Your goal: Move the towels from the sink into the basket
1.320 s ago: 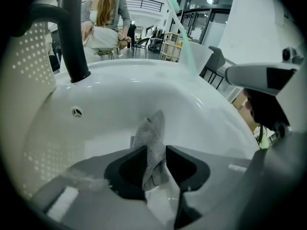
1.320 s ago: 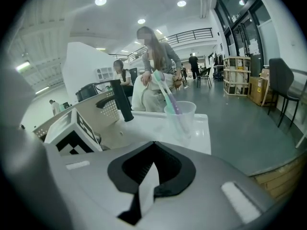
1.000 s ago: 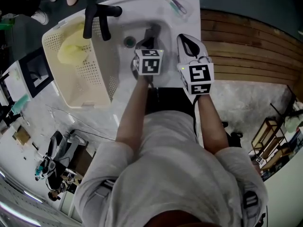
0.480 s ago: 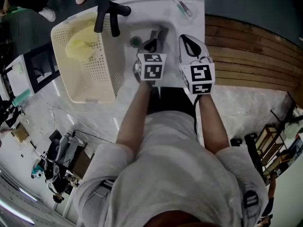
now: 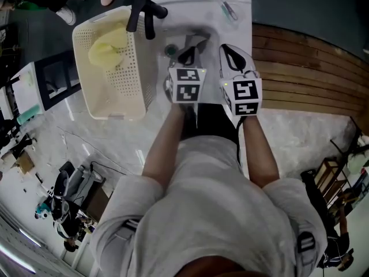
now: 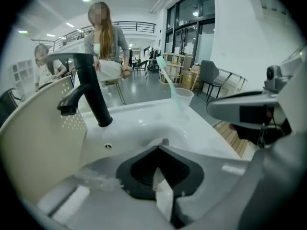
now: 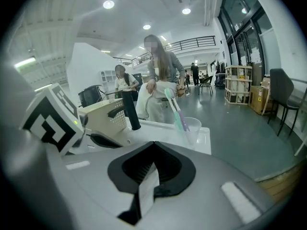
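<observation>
Lying bunched in the basket's (image 5: 115, 113) far corner, a yellow towel (image 5: 106, 46) is already where it belongs. The basket sits against the sink's (image 5: 245, 22) left edge, beside the faucet (image 5: 144, 13). Over the basin, the left gripper (image 6: 160, 145) and right gripper (image 7: 153, 143) are both clenched, tips together, with no towel plainly between them. Whether a towel remains in the basin I cannot tell, as the grippers cover it. This looks like a gap between transfers. The next move calls for checking the basin, then opening a gripper and reaching down.
</observation>
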`<state>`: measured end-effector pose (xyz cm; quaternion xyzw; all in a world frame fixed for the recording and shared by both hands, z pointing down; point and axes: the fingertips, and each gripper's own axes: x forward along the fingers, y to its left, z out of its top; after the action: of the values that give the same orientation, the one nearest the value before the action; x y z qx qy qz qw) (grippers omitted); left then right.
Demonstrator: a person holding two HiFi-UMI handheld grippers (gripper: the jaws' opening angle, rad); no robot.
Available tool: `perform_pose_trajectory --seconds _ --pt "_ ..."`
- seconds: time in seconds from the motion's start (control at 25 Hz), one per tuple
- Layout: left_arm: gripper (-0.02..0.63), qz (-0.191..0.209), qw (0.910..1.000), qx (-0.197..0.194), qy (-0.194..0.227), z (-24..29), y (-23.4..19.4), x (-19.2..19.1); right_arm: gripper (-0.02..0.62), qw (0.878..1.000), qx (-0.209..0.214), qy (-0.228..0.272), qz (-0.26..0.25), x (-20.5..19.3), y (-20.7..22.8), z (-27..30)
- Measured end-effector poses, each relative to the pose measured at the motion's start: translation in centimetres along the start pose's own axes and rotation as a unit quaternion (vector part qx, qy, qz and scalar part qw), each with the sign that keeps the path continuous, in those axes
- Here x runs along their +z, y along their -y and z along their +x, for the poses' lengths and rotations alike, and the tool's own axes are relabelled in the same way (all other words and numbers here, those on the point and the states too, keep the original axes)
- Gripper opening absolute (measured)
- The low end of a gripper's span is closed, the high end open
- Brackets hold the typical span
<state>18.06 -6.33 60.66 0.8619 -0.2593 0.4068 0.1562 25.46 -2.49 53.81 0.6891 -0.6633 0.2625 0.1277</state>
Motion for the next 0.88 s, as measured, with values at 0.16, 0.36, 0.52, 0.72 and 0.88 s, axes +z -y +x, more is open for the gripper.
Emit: perform_pose_trajectory --seconds 0.16,0.36,0.52,0.72,0.88 --pt "0.023 0.003 0.9998 0.002 0.021 -1.7 0.2 1.2 0.008 1.0 0.0 0.012 -0.006 0.9 -0.8 -0.8" --pt "0.021 0.01 0.9987 0.003 0.049 -4.0 0.6 2.7 0.008 1.0 -0.001 0.027 -0.015 2.1 -1.8 -1.9" --pt "0.021 0.015 0.9973 0.005 0.072 -6.0 0.9 3.8 0.006 0.999 0.0 0.033 -0.022 2.8 -2.7 -2.8" --pt "0.021 0.023 0.9952 0.008 0.095 -8.4 1.2 5.0 0.008 0.998 0.004 0.046 -0.031 4.0 -3.8 -3.8" --pt "0.021 0.027 0.9935 0.013 0.11 -10.0 0.8 6.0 0.006 0.998 0.006 0.053 -0.037 4.7 -4.4 -4.3"
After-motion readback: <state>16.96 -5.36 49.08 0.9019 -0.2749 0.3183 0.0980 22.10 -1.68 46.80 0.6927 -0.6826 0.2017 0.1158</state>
